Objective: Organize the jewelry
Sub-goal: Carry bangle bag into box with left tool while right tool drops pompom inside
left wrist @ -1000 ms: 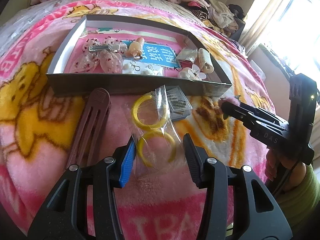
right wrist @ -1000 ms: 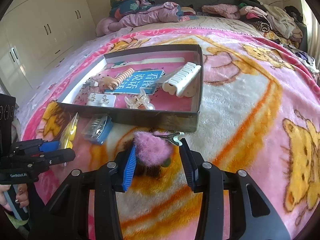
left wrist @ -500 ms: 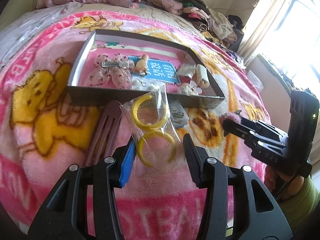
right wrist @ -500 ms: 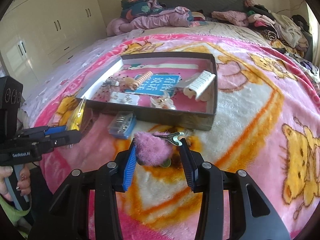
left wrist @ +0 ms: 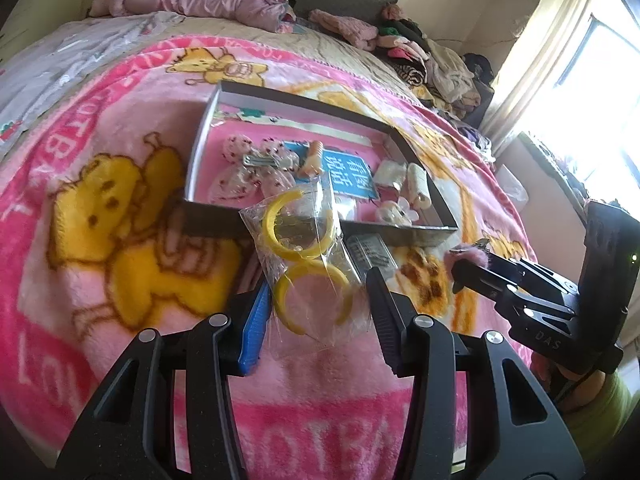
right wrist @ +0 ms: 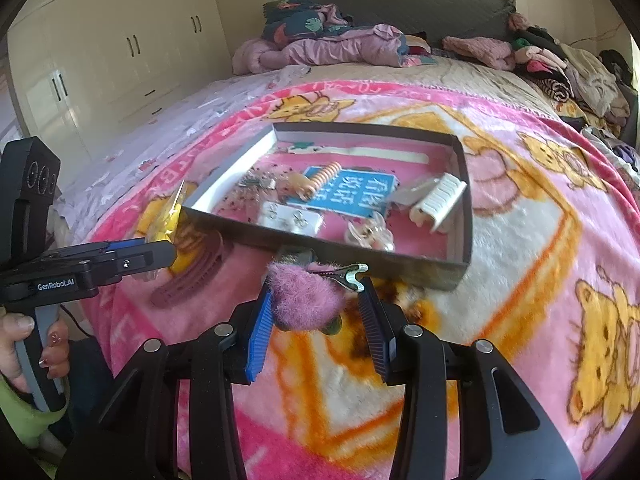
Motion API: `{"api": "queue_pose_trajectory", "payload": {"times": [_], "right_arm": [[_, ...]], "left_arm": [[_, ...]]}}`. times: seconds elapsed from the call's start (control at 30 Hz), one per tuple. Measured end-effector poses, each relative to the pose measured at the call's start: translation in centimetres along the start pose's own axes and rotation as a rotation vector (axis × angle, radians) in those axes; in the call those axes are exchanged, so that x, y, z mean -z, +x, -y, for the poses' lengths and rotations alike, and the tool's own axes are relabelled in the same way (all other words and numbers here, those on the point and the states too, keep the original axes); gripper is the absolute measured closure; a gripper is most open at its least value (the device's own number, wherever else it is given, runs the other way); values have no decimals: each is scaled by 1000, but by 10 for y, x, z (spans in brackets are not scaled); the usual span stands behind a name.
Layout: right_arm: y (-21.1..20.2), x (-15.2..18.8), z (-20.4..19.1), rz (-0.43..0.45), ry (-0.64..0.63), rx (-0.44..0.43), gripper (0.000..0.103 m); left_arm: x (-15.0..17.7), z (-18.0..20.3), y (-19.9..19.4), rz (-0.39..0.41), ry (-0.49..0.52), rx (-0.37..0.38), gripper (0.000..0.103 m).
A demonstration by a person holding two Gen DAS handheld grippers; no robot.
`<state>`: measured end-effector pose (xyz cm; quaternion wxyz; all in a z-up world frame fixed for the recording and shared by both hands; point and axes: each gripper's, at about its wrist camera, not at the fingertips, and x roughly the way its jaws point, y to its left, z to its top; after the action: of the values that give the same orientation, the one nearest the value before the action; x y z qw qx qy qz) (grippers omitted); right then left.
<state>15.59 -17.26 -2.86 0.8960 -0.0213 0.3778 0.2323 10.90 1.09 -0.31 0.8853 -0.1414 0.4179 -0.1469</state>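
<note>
My left gripper (left wrist: 316, 300) is shut on a clear bag with two yellow bangles (left wrist: 304, 268) and holds it above the blanket, just before the near wall of the grey tray (left wrist: 208, 224). My right gripper (right wrist: 316, 304) is shut on a fuzzy pink hair clip (right wrist: 304, 296) with a metal clasp, lifted before the tray's (right wrist: 360, 256) near wall. The tray holds hair bows (left wrist: 248, 168), a blue card (right wrist: 348, 196), a white claw clip (right wrist: 436, 204) and a clear flower clip (right wrist: 370, 236).
A brown comb-like clip (right wrist: 192, 276) and a small clear box of pins (left wrist: 370, 254) lie on the pink bear blanket (left wrist: 120, 240) before the tray. Clothes pile up at the bed's far side (right wrist: 340, 44). White wardrobes (right wrist: 100, 64) stand left.
Both grippers have risen and drawn back from the blanket with their items. The bangle bag now hangs in front of the tray's near wall.
</note>
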Motion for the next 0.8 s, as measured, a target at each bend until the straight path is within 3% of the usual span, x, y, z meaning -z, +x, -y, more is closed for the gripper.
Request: {"api": "queue_pose_trajectory", "payload": {"times": [0.8], "right_arm": [[16,-42,2,41,7,-22,64]], "left_arm": [[-50,-9,5,17,23,-37,65]]}}
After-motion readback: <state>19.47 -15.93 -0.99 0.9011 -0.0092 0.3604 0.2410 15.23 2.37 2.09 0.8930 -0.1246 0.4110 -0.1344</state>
